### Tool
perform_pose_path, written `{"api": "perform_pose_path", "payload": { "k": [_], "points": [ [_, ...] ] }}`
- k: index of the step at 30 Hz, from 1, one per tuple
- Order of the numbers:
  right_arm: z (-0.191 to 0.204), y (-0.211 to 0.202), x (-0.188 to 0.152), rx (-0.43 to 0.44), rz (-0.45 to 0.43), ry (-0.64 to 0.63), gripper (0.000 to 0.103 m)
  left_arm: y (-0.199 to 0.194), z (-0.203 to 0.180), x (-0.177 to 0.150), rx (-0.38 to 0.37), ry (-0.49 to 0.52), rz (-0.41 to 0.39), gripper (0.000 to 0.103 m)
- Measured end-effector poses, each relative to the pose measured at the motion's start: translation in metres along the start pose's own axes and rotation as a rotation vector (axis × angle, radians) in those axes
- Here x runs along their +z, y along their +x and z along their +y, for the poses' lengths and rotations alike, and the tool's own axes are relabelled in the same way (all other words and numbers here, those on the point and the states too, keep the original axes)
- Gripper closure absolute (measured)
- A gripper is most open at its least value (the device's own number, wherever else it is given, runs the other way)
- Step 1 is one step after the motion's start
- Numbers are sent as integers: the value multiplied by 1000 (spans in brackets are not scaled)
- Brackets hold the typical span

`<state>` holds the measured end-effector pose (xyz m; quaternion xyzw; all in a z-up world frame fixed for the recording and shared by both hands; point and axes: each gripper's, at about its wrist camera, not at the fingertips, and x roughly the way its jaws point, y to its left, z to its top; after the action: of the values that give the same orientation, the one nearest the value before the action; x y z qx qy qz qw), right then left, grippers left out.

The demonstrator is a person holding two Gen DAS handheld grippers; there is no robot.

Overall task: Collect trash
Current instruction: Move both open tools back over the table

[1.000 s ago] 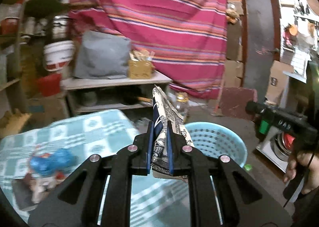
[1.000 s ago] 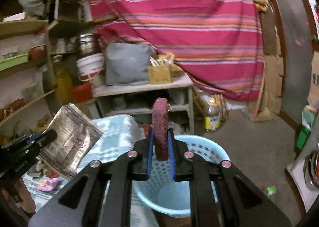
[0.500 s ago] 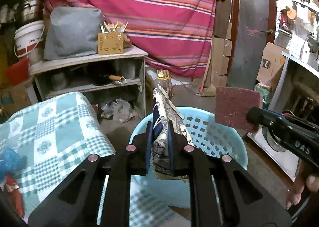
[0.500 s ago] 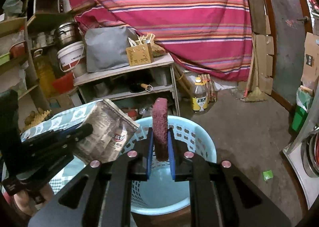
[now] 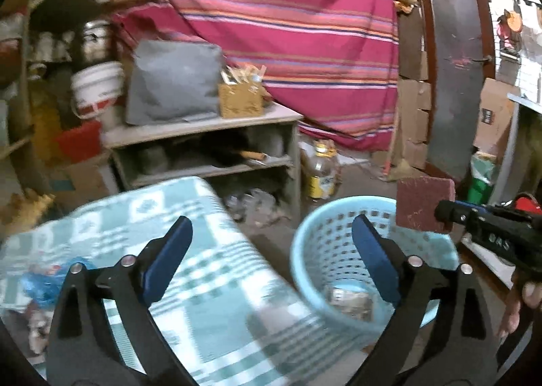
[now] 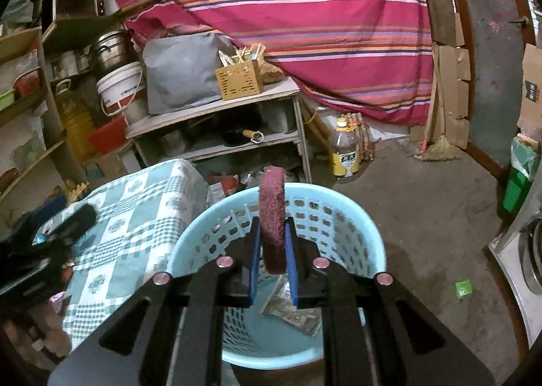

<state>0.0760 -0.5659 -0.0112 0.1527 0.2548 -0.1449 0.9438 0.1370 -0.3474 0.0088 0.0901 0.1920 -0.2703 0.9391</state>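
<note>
My left gripper (image 5: 272, 233) is open and empty, above the edge of the checked tablecloth (image 5: 189, 270) next to the light blue basket (image 5: 325, 216). The printed wrapper (image 5: 349, 299) lies on the basket's bottom; it also shows in the right wrist view (image 6: 291, 311). My right gripper (image 6: 272, 240) is shut on a dark red scouring pad (image 6: 272, 213), held upright over the basket (image 6: 355, 216). The pad also shows in the left wrist view (image 5: 423, 206) at the right, above the basket rim.
A blue wrapper (image 5: 50, 281) and other litter lie on the table at the left. A shelf unit (image 6: 216, 115) with a grey bag and wooden box stands behind. An oil bottle (image 6: 345, 152) stands on the floor. A green scrap (image 6: 463, 287) lies at right.
My left gripper has opened and dropped the printed wrapper into the basket, then swung back left toward the table. My right gripper has moved closer over the basket with the pad.
</note>
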Motion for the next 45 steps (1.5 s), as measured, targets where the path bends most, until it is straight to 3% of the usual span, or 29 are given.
{"api": "perform_pose_path", "payload": {
  "k": [5,6,7,8,12,18,23,31,45],
  "points": [
    [11,11,2,-2,-2,-14,83,-31,21,-5,47,-14,-27,7],
    [11,12,2,-1,3,-14,69,-38,27,-6,66,-15,-39,7],
    [12,16,2,-9,7,-14,46,-45,32,-6,83,-18,-49,7],
    [14,17,1,-24,0,-15,39,-50,37,-7,93,-23,-52,7],
    [27,8,1,-42,-21,-48,37,-74,60,-9,127,-27,-54,7],
    [62,-29,-5,9,-90,-95,21,-121,103,-19,225,-61,-87,5],
    [107,-54,-16,66,-115,-159,15,-155,151,-35,334,-125,-100,5],
    [175,-70,-40,92,-117,-242,9,-183,224,-69,479,-157,-42,5],
    [261,-53,-88,124,-13,-369,9,-181,272,-101,477,-173,58,5]
  ]
}}
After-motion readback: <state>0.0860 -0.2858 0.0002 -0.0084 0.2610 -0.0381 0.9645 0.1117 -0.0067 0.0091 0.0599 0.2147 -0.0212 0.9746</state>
